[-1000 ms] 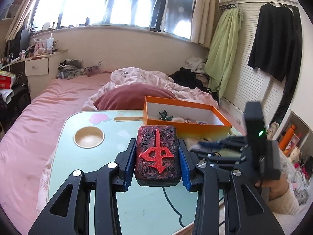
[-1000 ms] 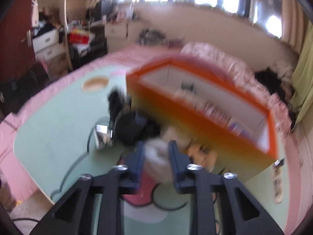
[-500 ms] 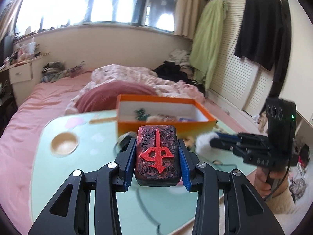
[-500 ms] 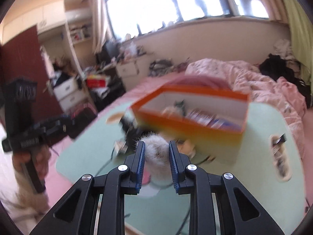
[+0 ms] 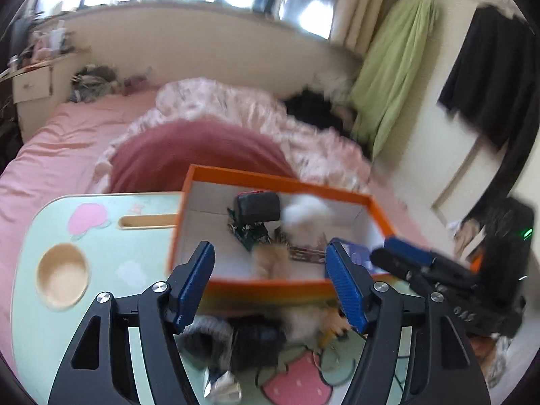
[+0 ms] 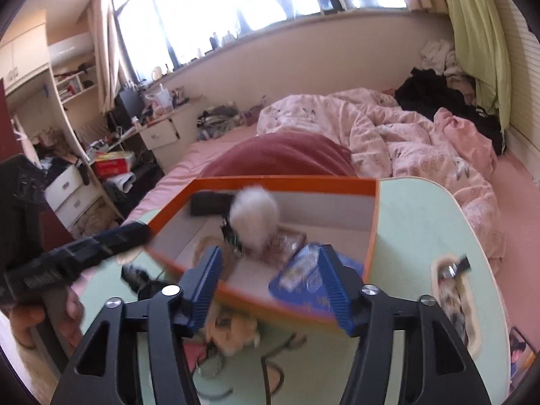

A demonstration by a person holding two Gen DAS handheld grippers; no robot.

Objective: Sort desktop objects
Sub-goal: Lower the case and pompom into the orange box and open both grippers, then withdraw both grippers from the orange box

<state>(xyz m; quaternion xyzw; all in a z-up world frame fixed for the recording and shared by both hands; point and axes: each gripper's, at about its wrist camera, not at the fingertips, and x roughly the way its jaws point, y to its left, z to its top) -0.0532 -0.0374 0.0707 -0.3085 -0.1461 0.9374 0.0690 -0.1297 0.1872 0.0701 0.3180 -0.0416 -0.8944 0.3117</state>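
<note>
My left gripper (image 5: 270,283) hangs over the near wall of the orange box (image 5: 276,180), its jaws opening with nothing between them. The dark red carved block (image 5: 258,207) lies inside the box near the far wall. Beside it is the white fluffy pompom (image 6: 254,214), blurred, inside the box. My right gripper (image 6: 270,280) is also over the box's near rim (image 6: 287,182), jaws opening and empty. Each gripper shows in the other's view: the right gripper (image 5: 391,253) at the box's right corner, the left gripper (image 6: 131,234) at its left corner.
The box also holds a green circuit board (image 5: 249,233), a tan fluffy thing (image 5: 270,260) and a blue card pack (image 6: 303,280). On the mint-green table (image 5: 111,256) before the box lie a grey fluffy item (image 5: 206,337), a black object (image 5: 256,344) and cables. A bed lies behind.
Both grippers went from shut to open over the box. The left let go of the dark red block and the right let go of the white pompom; both things are now inside the box.
</note>
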